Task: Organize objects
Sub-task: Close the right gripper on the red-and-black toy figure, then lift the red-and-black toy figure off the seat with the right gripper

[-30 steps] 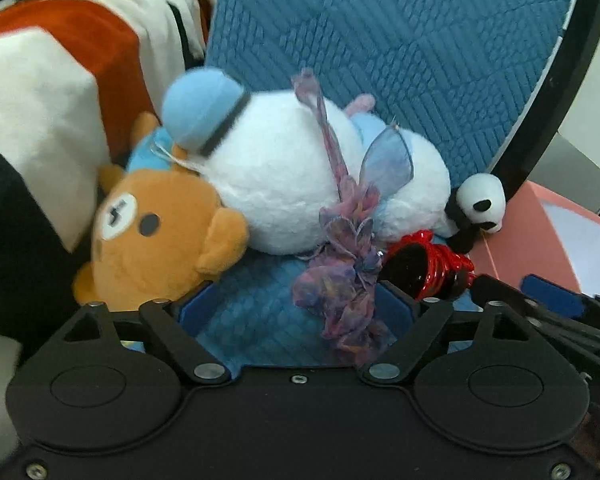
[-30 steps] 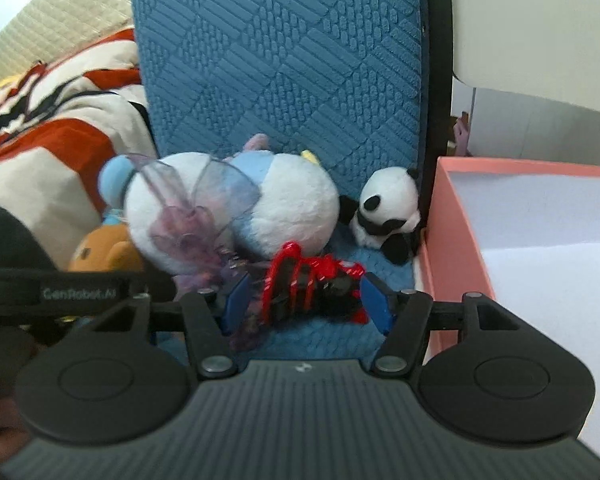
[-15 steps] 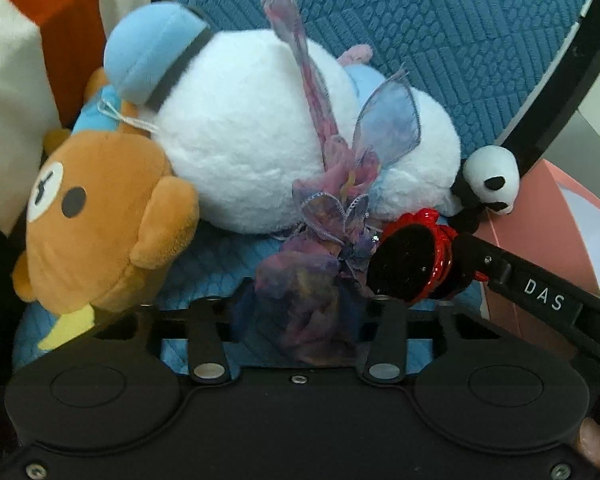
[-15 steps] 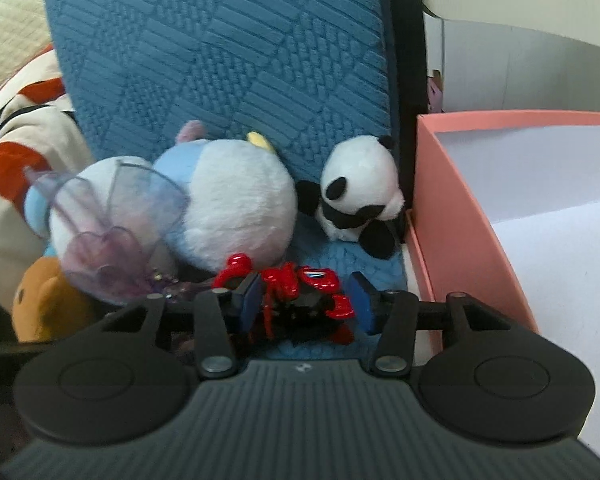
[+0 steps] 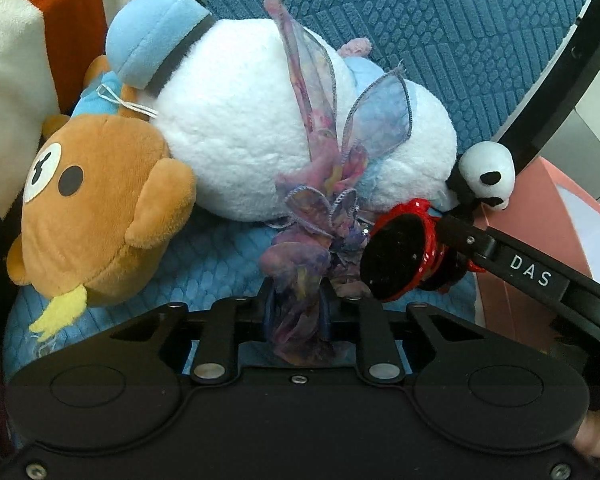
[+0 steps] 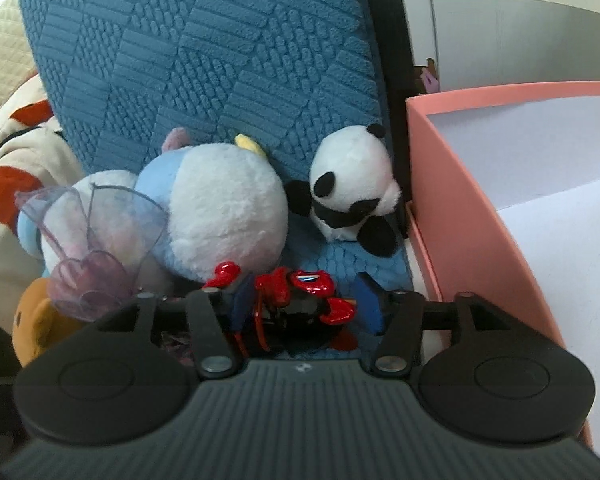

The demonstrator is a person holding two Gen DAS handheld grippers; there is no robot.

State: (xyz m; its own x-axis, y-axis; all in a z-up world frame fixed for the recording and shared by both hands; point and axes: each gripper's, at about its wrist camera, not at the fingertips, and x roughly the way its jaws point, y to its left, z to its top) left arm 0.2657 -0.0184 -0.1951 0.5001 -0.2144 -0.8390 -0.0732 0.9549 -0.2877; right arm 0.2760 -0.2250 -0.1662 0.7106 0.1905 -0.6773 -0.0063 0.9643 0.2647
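Observation:
My left gripper [image 5: 296,312] is shut on a purple gauze ribbon bow [image 5: 320,216], whose loops stand up in front of a white plush [image 5: 236,144]. The bow also shows in the right wrist view [image 6: 88,240]. My right gripper [image 6: 304,308] is shut on red sunglasses with dark lenses [image 6: 300,304]; they also show in the left wrist view [image 5: 400,256], just right of the bow. A brown bear plush [image 5: 96,216], the white and blue plushes [image 6: 220,208] and a small panda [image 6: 352,196] lie on the blue cushioned seat [image 5: 204,260].
A pink box [image 6: 440,184] with a white inside stands open right of the seat, beside the panda. The blue textured backrest [image 6: 220,60] rises behind the plushes. A red, white and black blanket [image 5: 24,40] lies to the left.
Both grippers moved in and closed: the left on the ribbon bow, the right on the red sunglasses. Both views have shifted closer to the plushes and the right view nearer the pink box.

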